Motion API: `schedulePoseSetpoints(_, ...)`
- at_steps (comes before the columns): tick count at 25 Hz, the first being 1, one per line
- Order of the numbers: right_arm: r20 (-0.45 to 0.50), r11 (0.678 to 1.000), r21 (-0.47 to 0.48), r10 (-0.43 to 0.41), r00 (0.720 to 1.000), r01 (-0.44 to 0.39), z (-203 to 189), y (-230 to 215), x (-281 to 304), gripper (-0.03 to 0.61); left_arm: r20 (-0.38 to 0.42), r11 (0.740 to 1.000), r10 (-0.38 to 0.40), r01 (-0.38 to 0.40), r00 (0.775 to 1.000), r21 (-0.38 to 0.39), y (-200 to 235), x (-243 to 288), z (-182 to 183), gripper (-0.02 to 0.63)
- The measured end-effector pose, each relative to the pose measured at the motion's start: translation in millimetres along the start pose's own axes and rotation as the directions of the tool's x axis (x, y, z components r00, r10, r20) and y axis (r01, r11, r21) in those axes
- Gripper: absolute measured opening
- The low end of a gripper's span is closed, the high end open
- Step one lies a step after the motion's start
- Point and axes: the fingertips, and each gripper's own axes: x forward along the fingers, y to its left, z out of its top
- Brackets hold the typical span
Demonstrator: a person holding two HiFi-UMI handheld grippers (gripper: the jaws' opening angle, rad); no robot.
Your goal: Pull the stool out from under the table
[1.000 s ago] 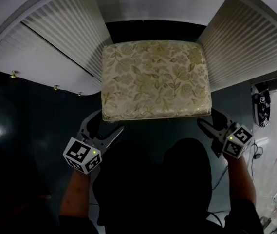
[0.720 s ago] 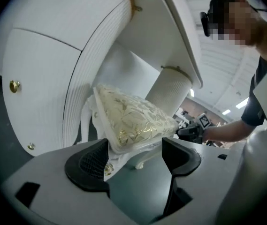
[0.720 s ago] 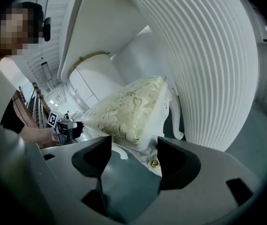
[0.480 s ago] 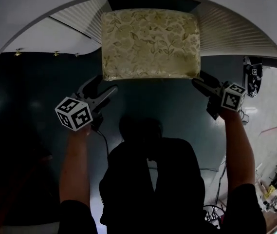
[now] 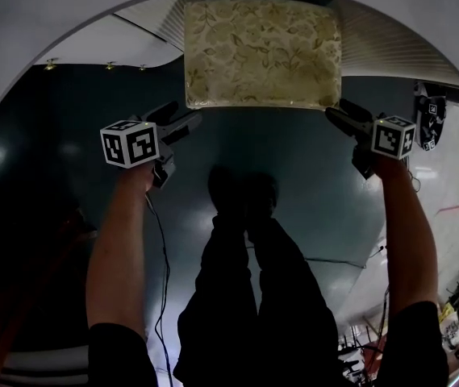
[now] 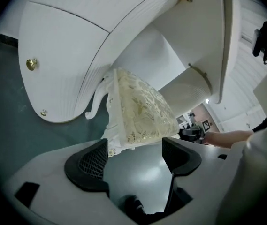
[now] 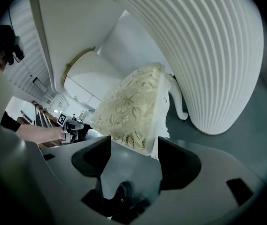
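Note:
The stool [image 5: 261,51] has a cream floral cushion and white carved legs. It stands between the fluted white sides of the dressing table [image 5: 68,6], its back part under the tabletop. My left gripper [image 5: 182,122] is open just off the stool's front left corner. My right gripper [image 5: 335,118] is open at the front right corner. In the left gripper view the cushion [image 6: 142,111] and a curved leg [image 6: 95,104] lie just beyond the open left gripper [image 6: 135,156], with nothing between the pads. In the right gripper view the cushion's corner [image 7: 133,111] sits just past the open right gripper [image 7: 131,156].
The floor is dark teal under the person's legs [image 5: 245,240]. Brass knobs [image 5: 49,65] mark the table's left drawers. A black device with a square marker [image 5: 431,119] lies at the right on lighter floor. A cable [image 5: 161,256] trails from the left gripper.
The head view has drawn back and up, so the stool now sits at the top of it. Both grippers have stayed open at the stool's front corners. I cannot tell if the stool moved.

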Motion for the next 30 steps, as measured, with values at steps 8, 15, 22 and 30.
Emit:
schedulePoseSetpoints(8,-0.009,0.993,0.111,0.034,0.999,-0.033,9,-7,14,0.265,0.066,0.991,-0.061,0.069,0.996,-0.117,-8,21,30,0.354)
schedulePoseSetpoints(15,0.022,0.987,0.153,0.055,0.998,-0.058,11,-1,16,0.264,0.021,0.996,0.071,-0.070,0.997,-0.049,-7,37,27,0.357)
schedulePoseSetpoints(22,0.025,0.988,0.156,0.012,1.000,-0.016,8,2,13,0.264,-0.015,0.994,0.085,-0.086,0.996,-0.069,-10,36,25,0.357)
schedulePoseSetpoints(30,-0.069,0.970,0.245,0.006,0.998,0.011,7,9,14,0.264,-0.094,0.990,0.086,-0.096,0.992,-0.105,-9,30,35,0.357)
